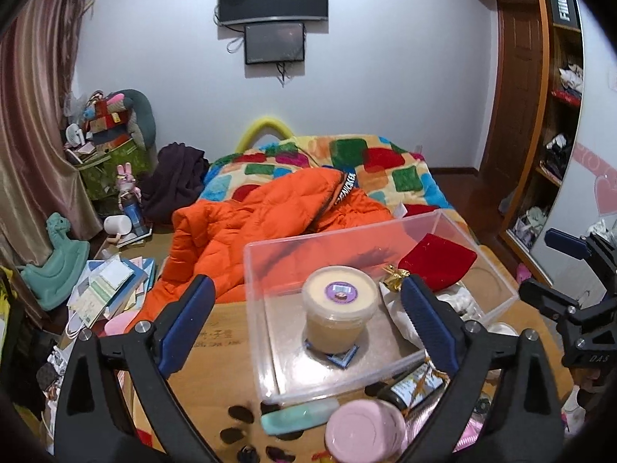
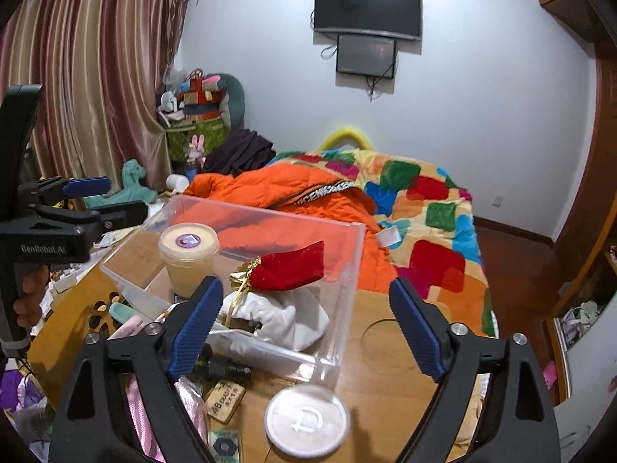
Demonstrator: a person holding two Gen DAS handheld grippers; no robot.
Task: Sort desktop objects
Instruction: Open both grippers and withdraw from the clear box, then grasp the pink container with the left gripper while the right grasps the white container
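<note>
A clear plastic box stands on the wooden table. Inside it are a cream lidded tub, a red velvet pouch and a white cloth bundle. My left gripper is open and empty, hovering in front of the box above the tub. My right gripper is open and empty, over the box's near right corner. A round white lid, a pink jar, a mint tube and a small dark bottle lie on the table in front of the box.
A bed with an orange jacket and a colourful blanket lies behind the table. Books and toys crowd the floor at left. A wardrobe stands at right. A small wooden tag lies by the bottle.
</note>
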